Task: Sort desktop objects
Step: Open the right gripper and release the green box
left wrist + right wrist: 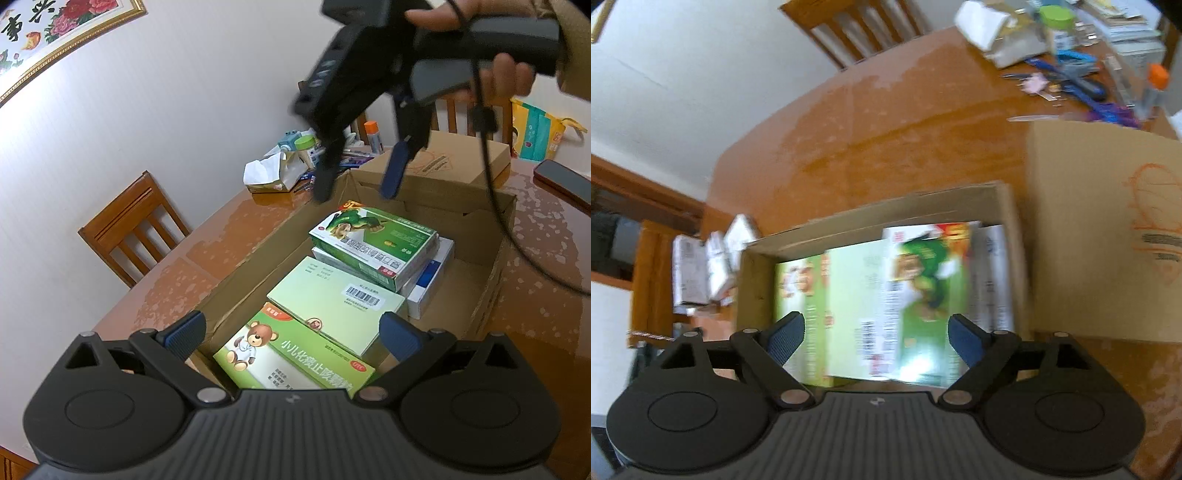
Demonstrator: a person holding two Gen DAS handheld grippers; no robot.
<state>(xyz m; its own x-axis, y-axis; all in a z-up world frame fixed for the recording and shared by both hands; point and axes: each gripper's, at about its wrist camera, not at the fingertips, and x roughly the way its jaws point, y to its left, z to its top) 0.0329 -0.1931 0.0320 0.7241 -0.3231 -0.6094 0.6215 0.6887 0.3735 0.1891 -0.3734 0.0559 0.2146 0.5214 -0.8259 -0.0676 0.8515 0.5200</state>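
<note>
An open cardboard carton (258, 251) on the brown table holds several medicine boxes. A dark green box (373, 243) lies on top of a white and blue one at the far end. Nearer lie a pale green box (332, 302) and a green box with a bear (291, 354). My left gripper (291, 336) hovers open over the carton's near end with nothing between its pads. My right gripper (358, 184), held by a hand, hangs open and empty above the dark green box. The blurred right wrist view shows the right gripper (876, 336) above the dark green box (923, 273) in the carton (886, 206).
A closed cardboard box (443, 166) stands right behind the carton. Beyond it are a tissue pack (269, 171), pens, a green-lidded jar (306, 144) and an orange-capped bottle (373, 134). A phone (565, 181) lies far right. A chair (133, 225) stands left. White packs (701, 269) sit beyond the carton.
</note>
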